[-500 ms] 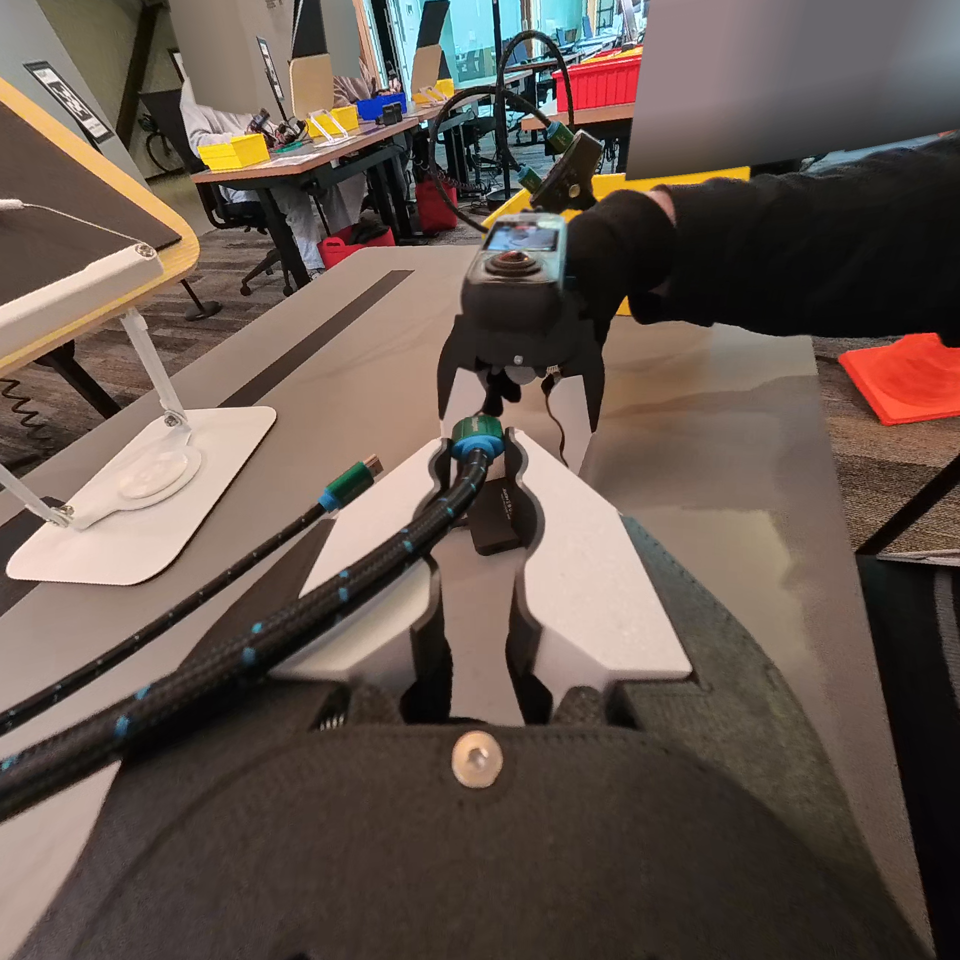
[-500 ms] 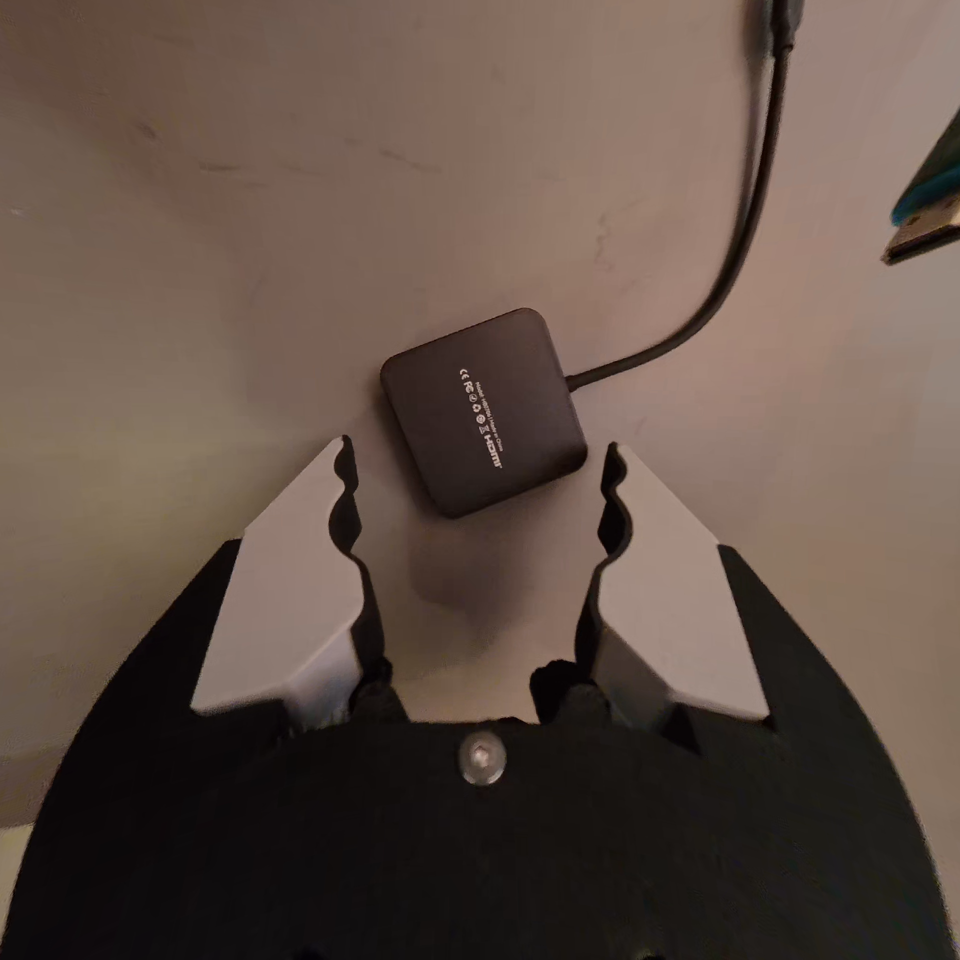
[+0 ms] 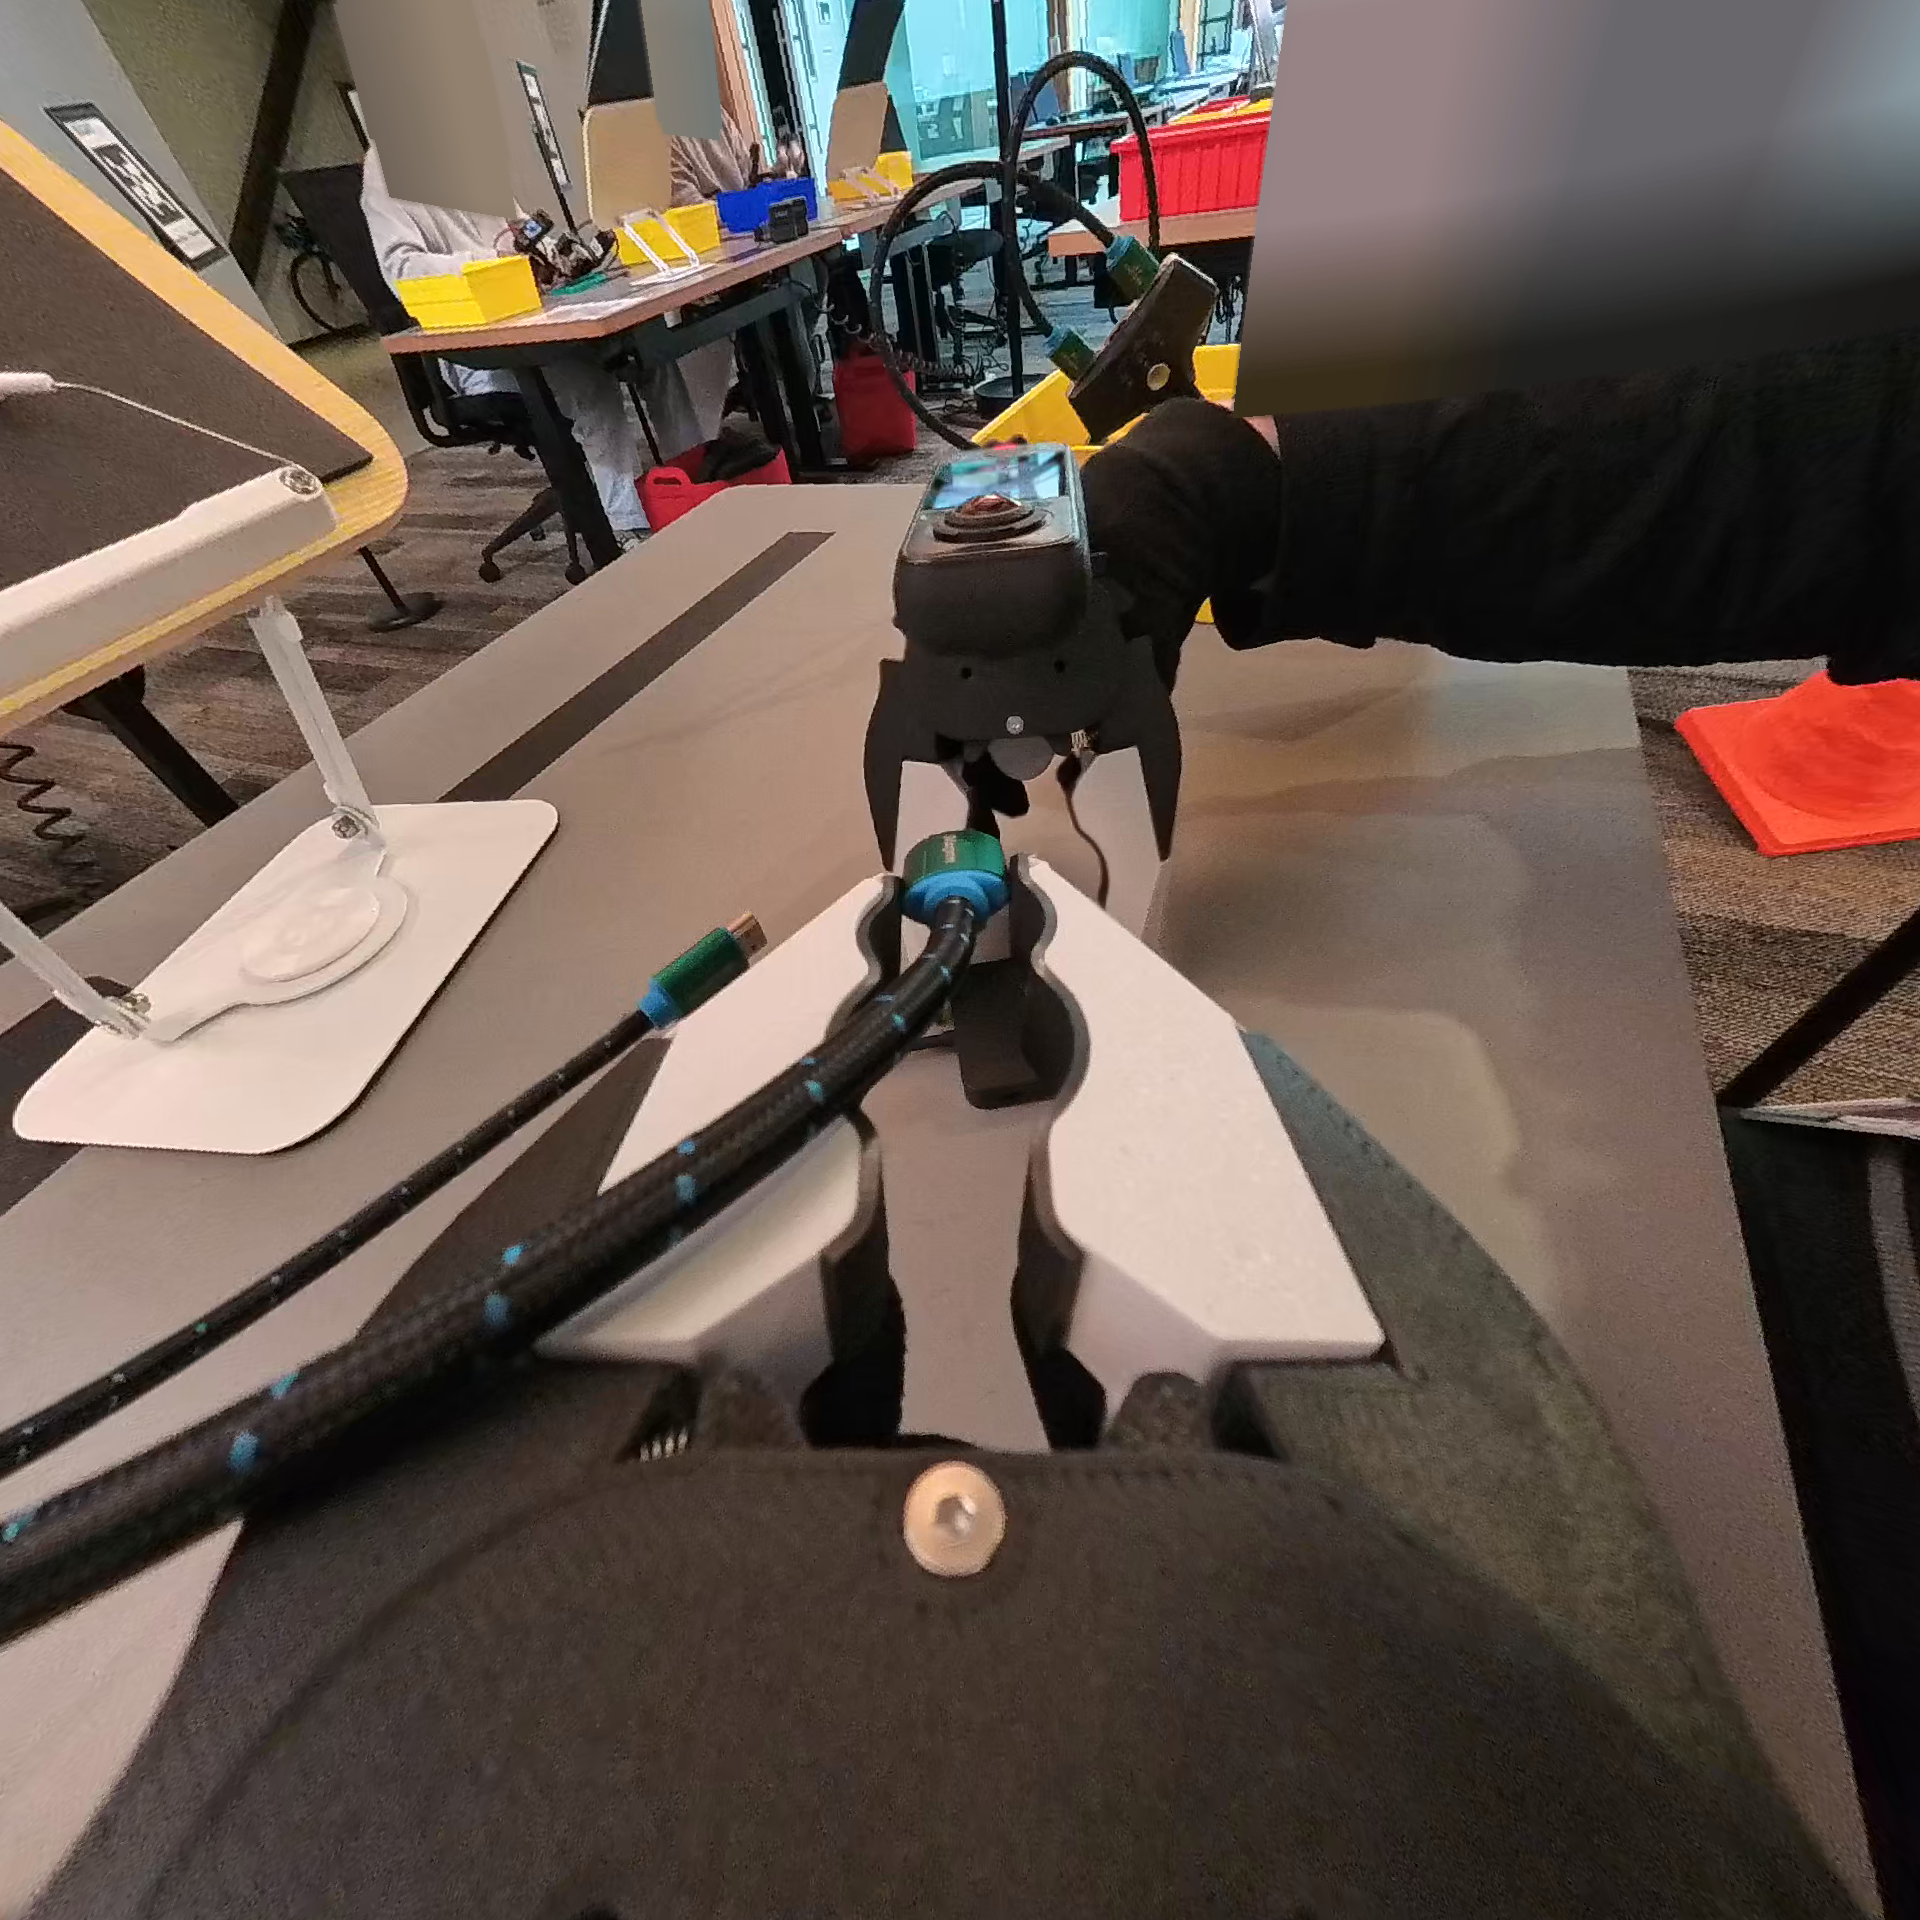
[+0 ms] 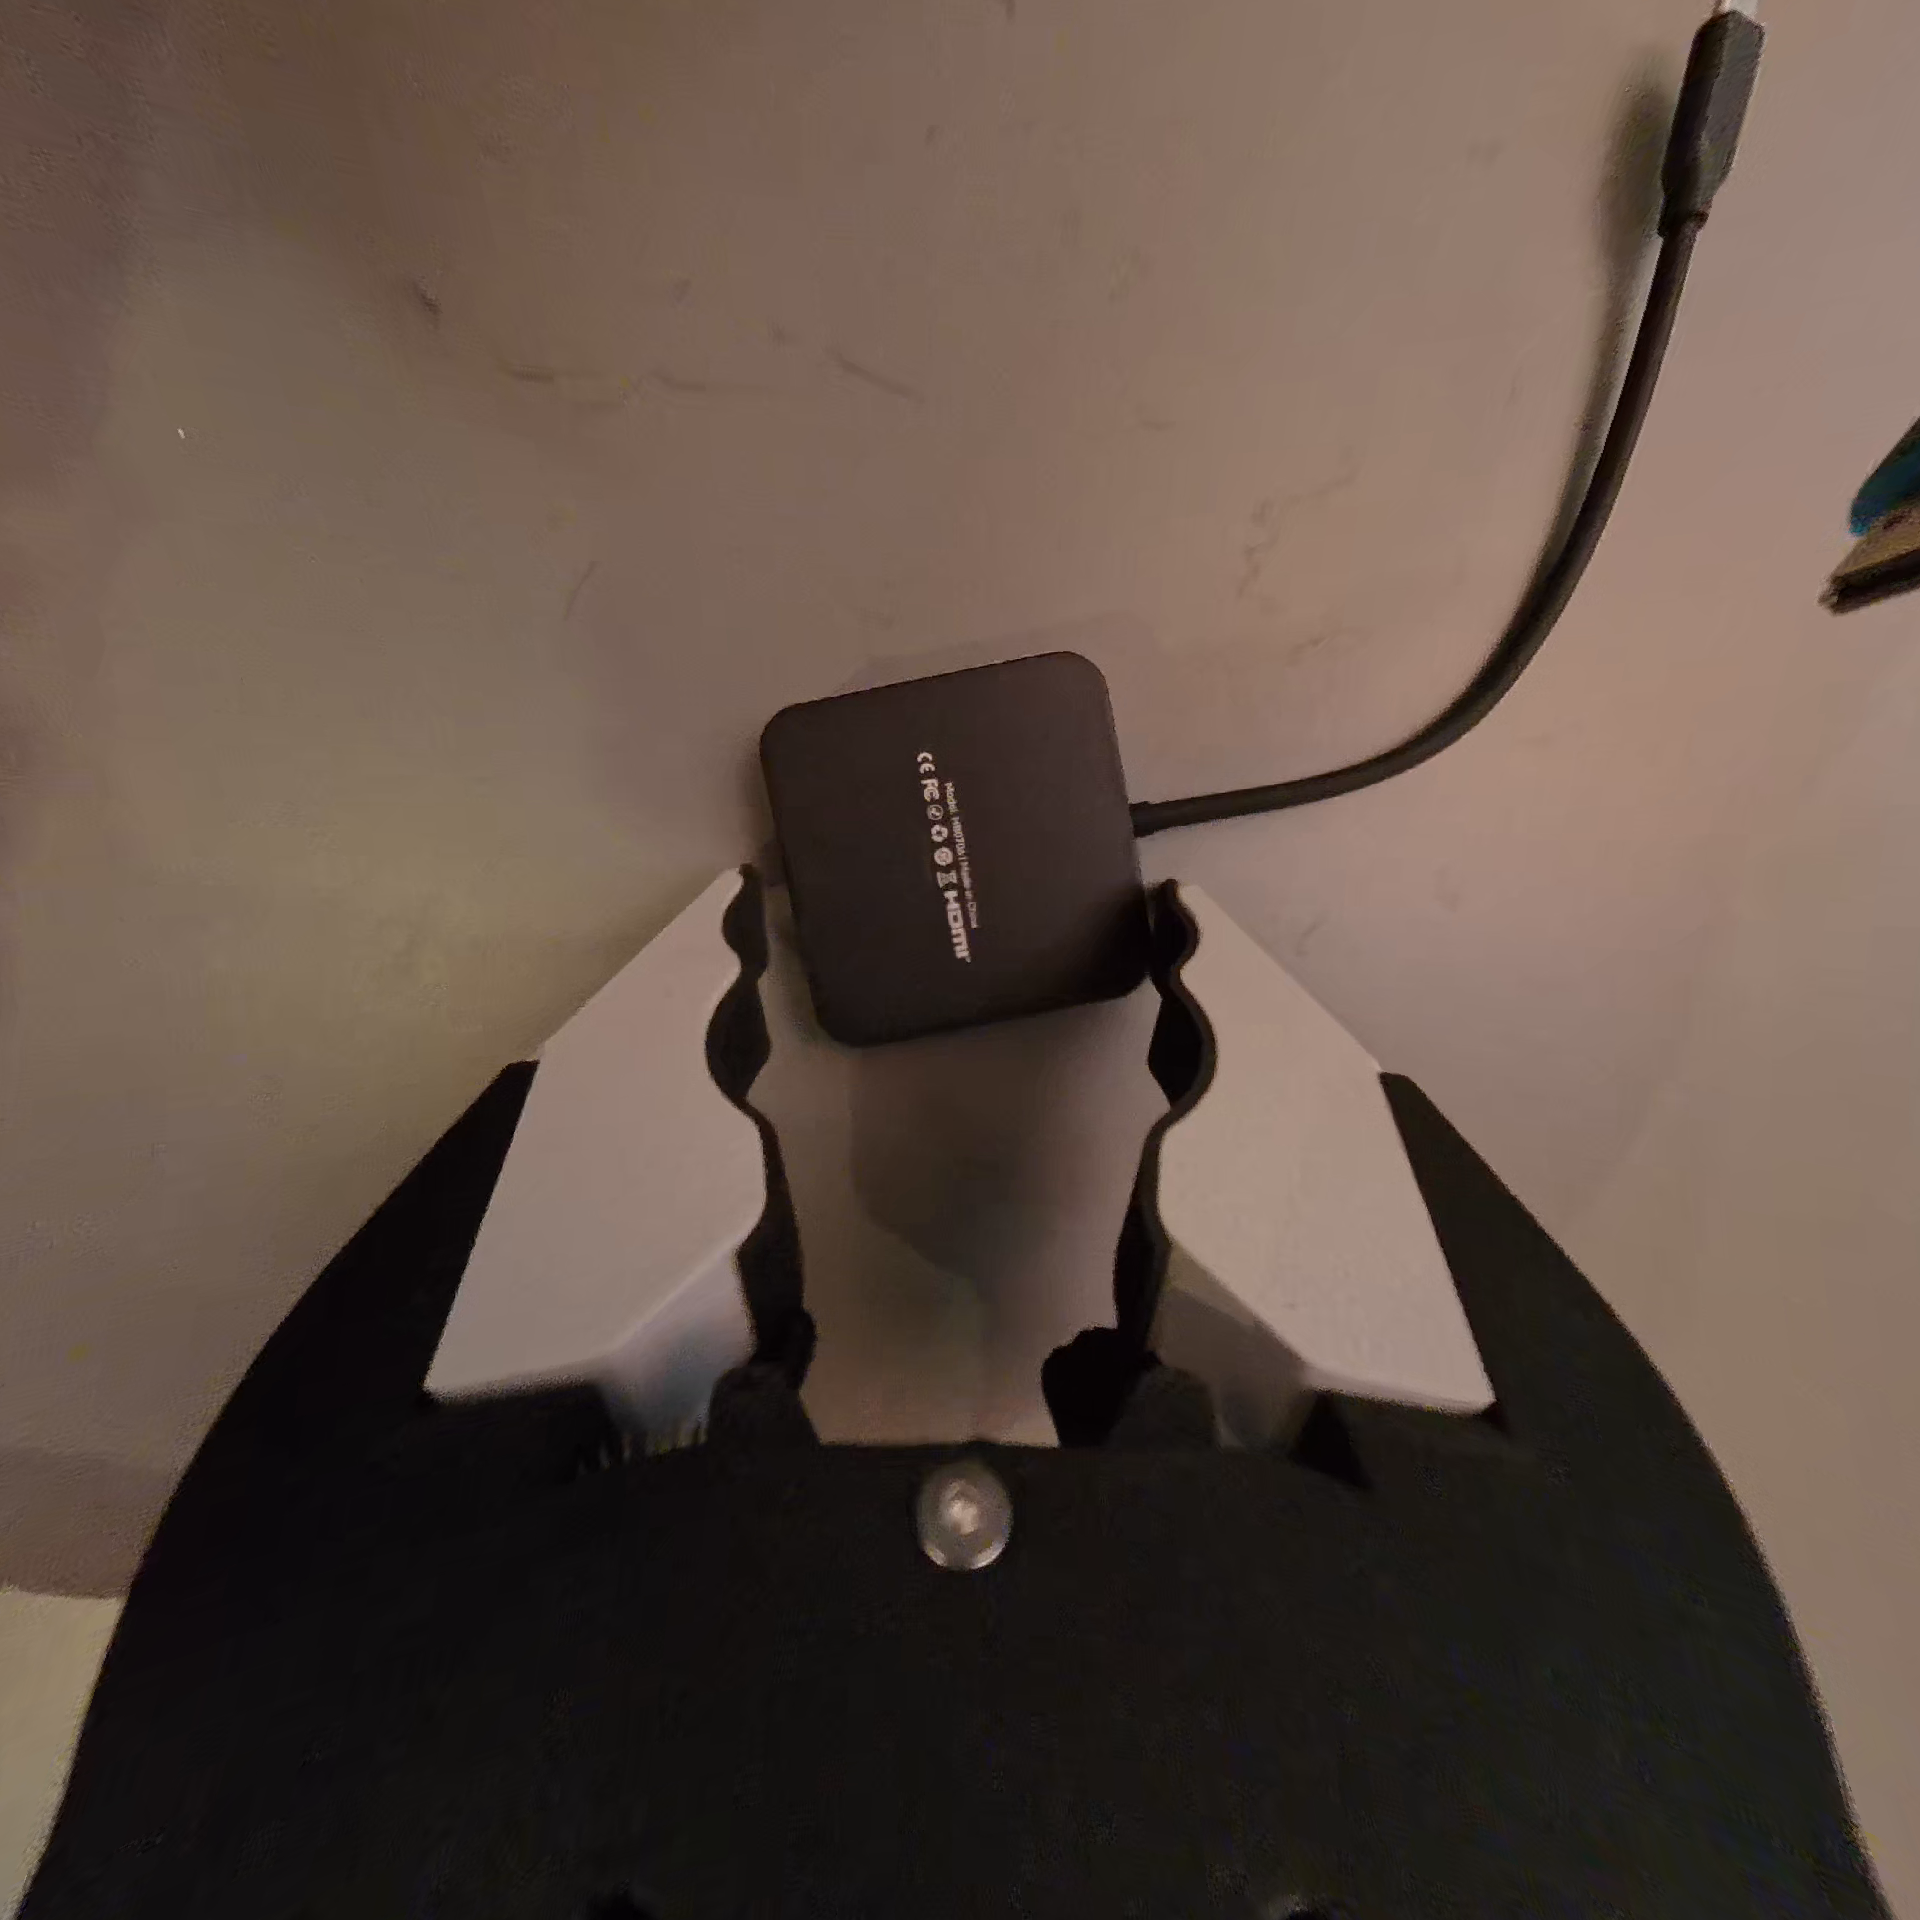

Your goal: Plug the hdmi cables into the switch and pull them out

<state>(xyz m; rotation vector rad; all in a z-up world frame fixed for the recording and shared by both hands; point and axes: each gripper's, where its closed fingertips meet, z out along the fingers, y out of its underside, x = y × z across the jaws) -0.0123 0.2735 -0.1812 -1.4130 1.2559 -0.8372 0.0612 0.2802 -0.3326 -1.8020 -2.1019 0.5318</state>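
Now, taking it from my own fingers outward.

Left gripper [image 3: 951,904]: clenched on the green-and-blue plug [image 3: 951,871] of the thick braided hdmi cable [image 3: 582,1236], which trails off low to my left over the white finger.

Switch [image 4: 945,847]: small black square box lying flat on the grey table [image 3: 1455,1039], its thin lead [image 4: 1558,582] curving away. Only an edge of it peeks out between my left fingers.

Right gripper [image 4: 956,899]: released, jaws spread either side of the switch's near corners, one tip touching or very nearly so; nothing squeezed yet.

Second cable [image 3: 701,971]: another green-and-blue plug lying loose on the table just left of my left gripper, not inserted.

Step in hand: I judge it is pinning the switch so the held plug can go in. I would close the right jaws squarely on the box's flat sides, then line the plug with a port before pushing, not forcing it at an angle.

Left wrist view only: the right gripper from outside, a gloved hand [image 3: 1174,520] behind it, the white stand [image 3: 281,987] and far desks.

Right wrist view only: the switch's whole top and jaw gap. The ports show in neither.
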